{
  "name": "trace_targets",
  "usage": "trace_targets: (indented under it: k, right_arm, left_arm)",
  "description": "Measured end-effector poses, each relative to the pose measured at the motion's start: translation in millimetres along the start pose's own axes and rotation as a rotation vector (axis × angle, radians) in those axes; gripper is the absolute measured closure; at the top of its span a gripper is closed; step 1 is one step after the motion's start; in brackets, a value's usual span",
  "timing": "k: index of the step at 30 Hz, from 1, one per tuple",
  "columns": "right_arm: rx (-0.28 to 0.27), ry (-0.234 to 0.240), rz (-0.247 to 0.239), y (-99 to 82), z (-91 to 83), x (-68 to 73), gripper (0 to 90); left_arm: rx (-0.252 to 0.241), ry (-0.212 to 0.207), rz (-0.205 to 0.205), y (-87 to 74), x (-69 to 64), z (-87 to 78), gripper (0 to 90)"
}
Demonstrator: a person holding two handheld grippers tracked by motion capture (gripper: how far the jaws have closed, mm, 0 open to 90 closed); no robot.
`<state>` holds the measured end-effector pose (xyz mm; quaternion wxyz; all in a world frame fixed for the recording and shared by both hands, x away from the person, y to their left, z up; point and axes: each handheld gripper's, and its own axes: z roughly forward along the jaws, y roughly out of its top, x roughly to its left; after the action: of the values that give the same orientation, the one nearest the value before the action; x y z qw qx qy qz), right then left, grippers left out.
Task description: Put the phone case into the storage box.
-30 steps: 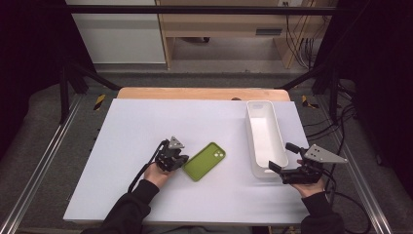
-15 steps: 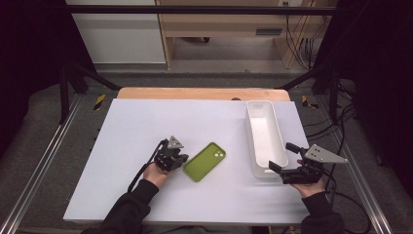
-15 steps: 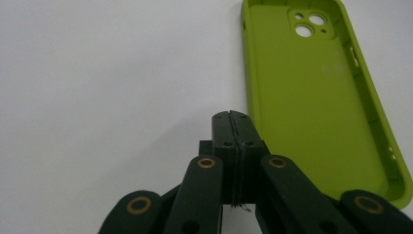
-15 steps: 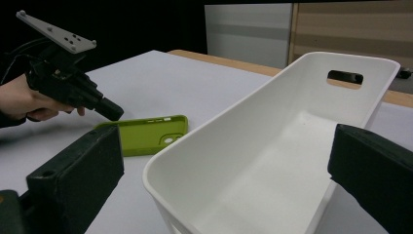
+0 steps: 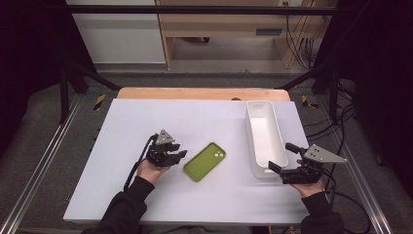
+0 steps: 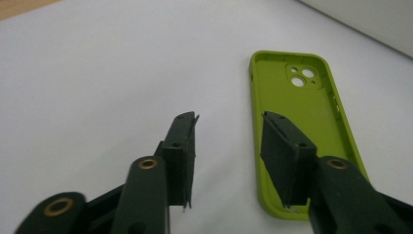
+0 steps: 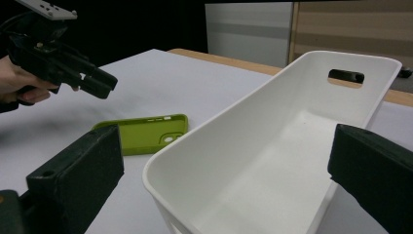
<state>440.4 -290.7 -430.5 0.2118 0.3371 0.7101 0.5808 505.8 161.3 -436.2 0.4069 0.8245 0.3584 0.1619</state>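
A lime-green phone case [image 5: 205, 161] lies hollow side up on the white table [image 5: 146, 122], camera holes toward the far right. My left gripper [image 5: 179, 155] is open just left of the case's near end. In the left gripper view, one of my left gripper's [image 6: 234, 141] fingers stands over the near end of the case [image 6: 297, 97], the other over bare table. My right gripper [image 5: 280, 157] is wide open at the near end of a white bin [image 5: 265, 139]. In the right gripper view its jaws [image 7: 224, 151] straddle the bin's near corner [image 7: 272, 146], which looks empty.
The bin runs lengthwise along the table's right side with a handle slot [image 7: 346, 76] in its far wall. A wooden strip [image 5: 199, 93] borders the table's far edge. The right gripper view also shows the case [image 7: 141, 134] and the left gripper [image 7: 73, 73].
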Motion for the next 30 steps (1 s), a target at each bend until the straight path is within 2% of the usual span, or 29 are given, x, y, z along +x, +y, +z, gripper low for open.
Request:
trace_targets:
  k: [4, 5, 7, 9, 16, 22, 30]
  right_arm:
    - [0.001, -0.001, 0.001, 0.0, 0.0, 0.1, 0.1]
    - [0.002, -0.002, 0.001, 0.0, 0.0, 0.3, 0.2]
    - [0.002, -0.003, 0.001, 0.0, 0.0, 0.4, 0.2]
    - [0.003, -0.003, 0.002, 0.1, -0.1, 0.5, 0.2]
    - [-0.001, 0.0, -0.001, 0.1, -0.3, 0.1, 0.2]
    - [0.0, -0.004, 0.0, 0.3, -0.6, 0.1, 0.2]
    - [-0.001, 0.0, -0.002, 0.3, -0.4, 0.2, 0.2]
  left_arm:
    - [-0.03, -0.003, -0.019, 3.0, 1.0, -5.3, 43.6]
    - [-0.055, -0.007, -0.024, 4.7, 1.0, -9.1, 40.3]
    - [-0.073, 0.007, -0.014, 6.6, -0.3, -12.6, 35.0]
    - [-0.075, 0.013, -0.006, 9.3, -2.5, -14.8, 28.1]
    - [-0.074, 0.011, 0.008, 16.6, -8.1, -19.2, 12.5]
    - [-0.06, 0.023, 0.026, 23.0, -10.2, -20.3, 4.6]
    - [-0.064, 0.017, 0.04, 31.8, -15.5, -19.3, 0.7]
